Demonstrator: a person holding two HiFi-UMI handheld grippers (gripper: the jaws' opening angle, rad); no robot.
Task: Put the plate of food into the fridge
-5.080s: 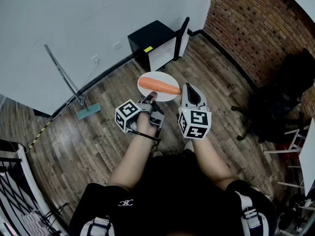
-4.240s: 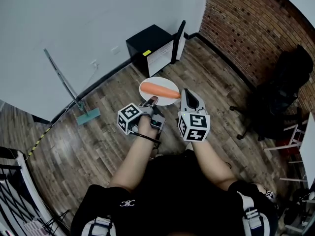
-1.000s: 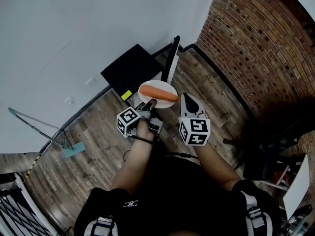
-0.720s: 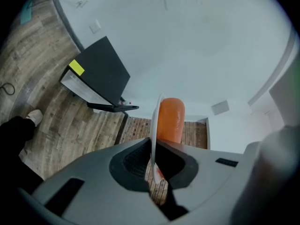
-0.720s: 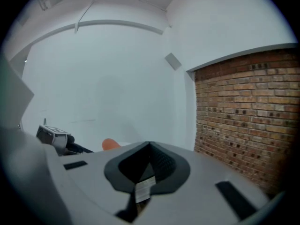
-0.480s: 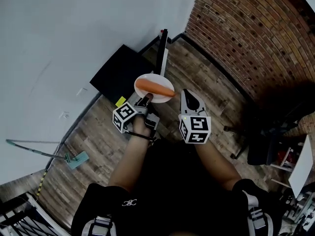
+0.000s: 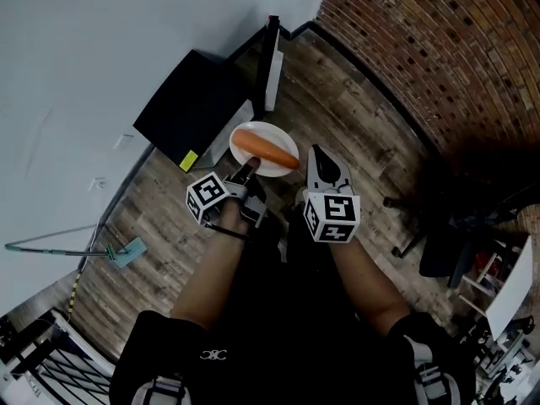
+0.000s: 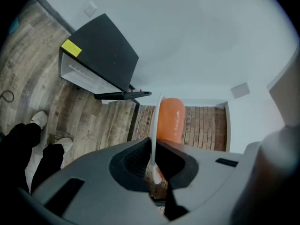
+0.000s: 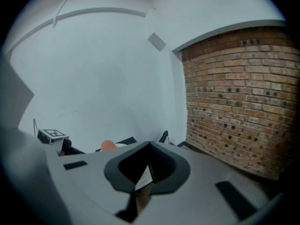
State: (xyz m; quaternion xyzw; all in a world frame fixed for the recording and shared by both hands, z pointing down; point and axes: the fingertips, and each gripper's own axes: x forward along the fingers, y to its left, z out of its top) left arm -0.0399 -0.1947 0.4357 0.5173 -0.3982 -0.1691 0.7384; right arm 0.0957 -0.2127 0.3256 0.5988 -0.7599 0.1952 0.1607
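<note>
**Plate w/ carrot held outside the open fridge**

Head view, looking steeply down; both forearms reach fwd.

L gripper (image 7: 251, 168): jaws closed to a narrow gap on the near rim of a white plate (image 7: 268, 130). The L gripper view shows that rim edge-on btwn the pads, pinched. This gripper alone has a grip on the plate.

Carrot (image 7: 265, 148): one whole orange carrot lying across the plate. Its long axis runs roughly side to side in the head view.

R gripper (image 7: 316, 153): jaws brought together. The R gripper view shows only a thin slit btwn them, w/ nothing in it. The tip sits just beside the plate's R edge; contact can't be told.

Fridge (image 7: 187, 106): small black cabinet standing against the white wall (image 7: 101, 32). Its door (image 7: 272, 53) is swung wide open, and the L gripper view shows a white interior. A yellow sticker (image 7: 188, 160) marks the top near a front corner.

Position of plate: in the air above the wood floor (image 7: 337, 83), close to the fridge's open front but outside it, not resting on any shelf.

Surroundings: brick wall (image 7: 439, 49) at R. A black chair (image 7: 472, 218) stands below it, and a long-handled floor tool (image 7: 118, 251) lies near the white wall. The L gripper view also shows the person's pale shoes (image 8: 40, 119) on the floorboards.
</note>
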